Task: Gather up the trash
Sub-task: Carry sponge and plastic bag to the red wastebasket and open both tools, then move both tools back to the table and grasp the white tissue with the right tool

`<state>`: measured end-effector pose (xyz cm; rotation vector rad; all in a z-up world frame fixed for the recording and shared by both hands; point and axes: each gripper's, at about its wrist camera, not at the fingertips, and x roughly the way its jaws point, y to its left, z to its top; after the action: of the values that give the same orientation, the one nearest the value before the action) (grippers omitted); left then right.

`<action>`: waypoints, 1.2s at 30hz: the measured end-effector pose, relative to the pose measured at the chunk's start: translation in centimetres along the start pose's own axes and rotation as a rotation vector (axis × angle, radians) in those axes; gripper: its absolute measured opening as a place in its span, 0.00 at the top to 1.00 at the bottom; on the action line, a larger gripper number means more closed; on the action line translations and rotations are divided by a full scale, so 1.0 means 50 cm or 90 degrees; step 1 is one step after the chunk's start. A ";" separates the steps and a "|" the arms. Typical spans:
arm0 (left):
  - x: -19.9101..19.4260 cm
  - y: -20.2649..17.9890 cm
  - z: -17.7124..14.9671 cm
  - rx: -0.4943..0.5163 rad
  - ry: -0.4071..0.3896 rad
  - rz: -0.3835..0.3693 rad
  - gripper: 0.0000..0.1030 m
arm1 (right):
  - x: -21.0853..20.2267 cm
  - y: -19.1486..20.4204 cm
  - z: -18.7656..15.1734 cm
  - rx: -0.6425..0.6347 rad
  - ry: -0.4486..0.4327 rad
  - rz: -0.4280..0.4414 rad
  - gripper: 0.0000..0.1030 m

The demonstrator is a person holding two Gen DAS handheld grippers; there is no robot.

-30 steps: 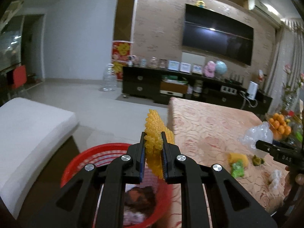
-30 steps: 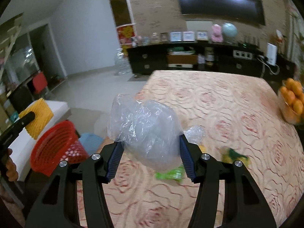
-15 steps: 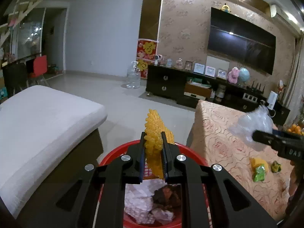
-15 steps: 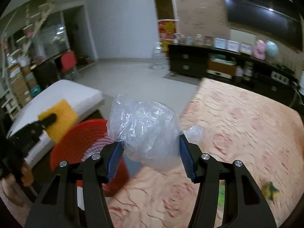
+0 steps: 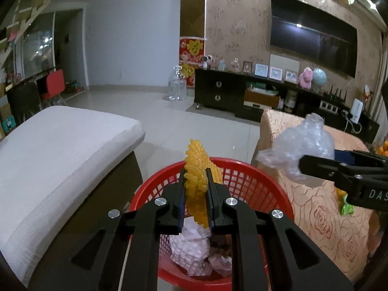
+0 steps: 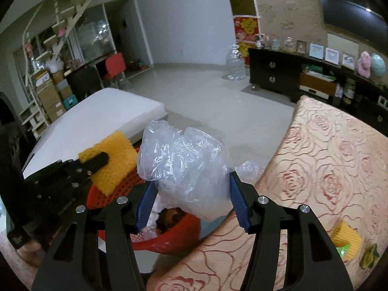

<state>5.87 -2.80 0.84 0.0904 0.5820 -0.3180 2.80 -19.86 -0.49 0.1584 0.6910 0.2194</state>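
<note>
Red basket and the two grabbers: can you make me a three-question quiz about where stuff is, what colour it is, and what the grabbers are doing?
1. Where is the red basket?
A. On the table
B. On the floor beside the table
C. On the TV cabinet

2. What colour is the foam net in the left gripper?
A. Yellow
B. Blue
C. Green

3. What is the right gripper doing?
A. Hanging open and empty
B. Resting inside the basket
C. Holding a clear plastic bag

Answers:
1 B: the basket sits low by the edge of the table, between it and the white cushion.
2 A: the net pinched between the fingers is yellow.
3 C: the crumpled clear bag sits between its blue pads, above the basket's edge.
</note>
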 end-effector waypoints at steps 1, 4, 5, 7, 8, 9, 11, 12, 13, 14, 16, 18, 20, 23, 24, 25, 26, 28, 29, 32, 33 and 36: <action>0.003 0.000 -0.003 0.002 0.004 0.002 0.87 | 0.008 0.003 0.001 -0.001 0.006 0.004 0.47; 0.011 0.005 -0.007 0.003 0.018 0.010 0.86 | 0.029 0.017 -0.002 -0.007 0.024 0.019 0.46; 0.012 0.008 -0.008 0.001 0.020 0.012 0.85 | 0.036 0.023 -0.004 -0.011 0.030 0.024 0.46; 0.015 0.016 -0.009 -0.005 0.026 0.015 0.82 | 0.048 0.033 -0.007 -0.019 0.038 0.027 0.43; 0.016 0.020 -0.009 -0.007 0.028 0.014 0.79 | 0.053 0.037 -0.008 -0.022 0.044 0.030 0.42; 0.017 0.022 -0.009 -0.009 0.029 0.014 0.74 | 0.056 0.038 -0.009 -0.020 0.047 0.032 0.38; 0.014 0.024 -0.009 -0.011 0.026 0.019 0.66 | 0.058 0.037 -0.011 -0.018 0.048 0.030 0.32; 0.014 0.027 -0.007 -0.013 0.025 0.019 0.62 | 0.057 0.037 -0.012 -0.017 0.047 0.030 0.29; 0.013 0.029 -0.007 -0.017 0.024 0.018 0.59 | 0.056 0.038 -0.012 -0.015 0.046 0.030 0.26; 0.013 0.031 -0.007 -0.020 0.026 0.017 0.52 | 0.057 0.036 -0.012 -0.013 0.045 0.030 0.25; 0.013 0.035 -0.005 -0.027 0.025 0.018 0.43 | 0.056 0.032 -0.011 -0.009 0.041 0.030 0.20; 0.009 0.040 -0.005 -0.034 0.018 0.025 0.37 | 0.055 0.028 -0.011 -0.005 0.041 0.030 0.19; 0.005 0.045 -0.003 -0.041 0.010 0.029 0.35 | 0.054 0.025 -0.012 -0.004 0.040 0.026 0.19; -0.001 0.050 0.001 -0.051 0.000 0.037 0.27 | 0.048 0.017 -0.012 0.000 0.037 0.021 0.19; -0.004 0.052 0.001 -0.055 -0.006 0.041 0.24 | 0.043 0.014 -0.012 0.002 0.034 0.017 0.19; -0.007 0.054 0.003 -0.059 -0.011 0.043 0.23 | 0.040 0.012 -0.011 0.003 0.031 0.014 0.19; -0.011 0.055 0.003 -0.062 -0.015 0.042 0.20 | 0.036 0.009 -0.011 0.004 0.028 0.009 0.19; -0.014 0.057 0.004 -0.066 -0.020 0.041 0.18 | 0.024 0.001 -0.009 0.004 0.018 -0.001 0.19; -0.015 0.056 0.004 -0.067 -0.024 0.040 0.18 | 0.016 -0.002 -0.009 0.004 0.011 -0.009 0.19; -0.018 0.051 0.007 -0.066 -0.032 0.035 0.17 | -0.009 -0.016 -0.010 0.002 -0.006 -0.031 0.19; -0.019 0.049 0.007 -0.065 -0.035 0.032 0.17 | -0.018 -0.022 -0.010 0.002 -0.012 -0.039 0.19; -0.024 0.034 0.009 -0.058 -0.043 0.019 0.17 | -0.049 -0.046 -0.011 0.010 -0.029 -0.065 0.19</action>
<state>5.68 -0.94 1.86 0.0011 0.5276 -0.2637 0.95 -22.67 0.07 0.1428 0.6534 0.1128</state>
